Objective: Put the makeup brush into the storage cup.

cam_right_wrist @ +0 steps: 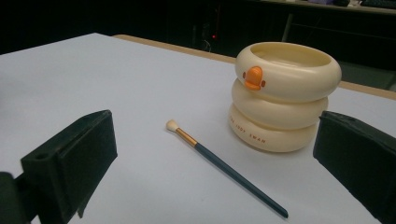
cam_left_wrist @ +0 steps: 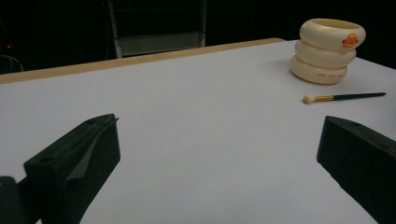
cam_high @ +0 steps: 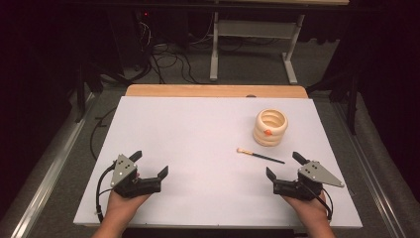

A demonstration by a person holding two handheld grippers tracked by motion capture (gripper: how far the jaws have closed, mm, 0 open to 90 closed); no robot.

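Lying flat on the white table top (cam_high: 198,148), a slim makeup brush with a dark teal handle, gold ferrule and pale round tip (cam_high: 259,155) rests just in front of a cream, ring-stacked plastic holder with a small orange duck bill on its side (cam_high: 270,127). Brush and holder sit near each other but apart, a strip of bare table between them. In the high view the brush's pale tip points toward the table's middle and its handle runs down toward the right gripper (cam_high: 285,165).

That right gripper, held in the person's right hand (cam_high: 311,208), has its two black jaws spread wide with nothing between them. From the right gripper view the brush (cam_right_wrist: 219,163) lies ahead of the jaws and between their lines, untouched, with the holder (cam_right_wrist: 282,102) just behind it toward the right jaw.

At the near left edge, the left gripper (cam_high: 151,162) sits in the person's left hand (cam_high: 121,206), its jaws likewise wide apart and empty. In the left gripper view the brush (cam_left_wrist: 343,97) and holder (cam_left_wrist: 329,49) lie well away, far off toward the right jaw's side.
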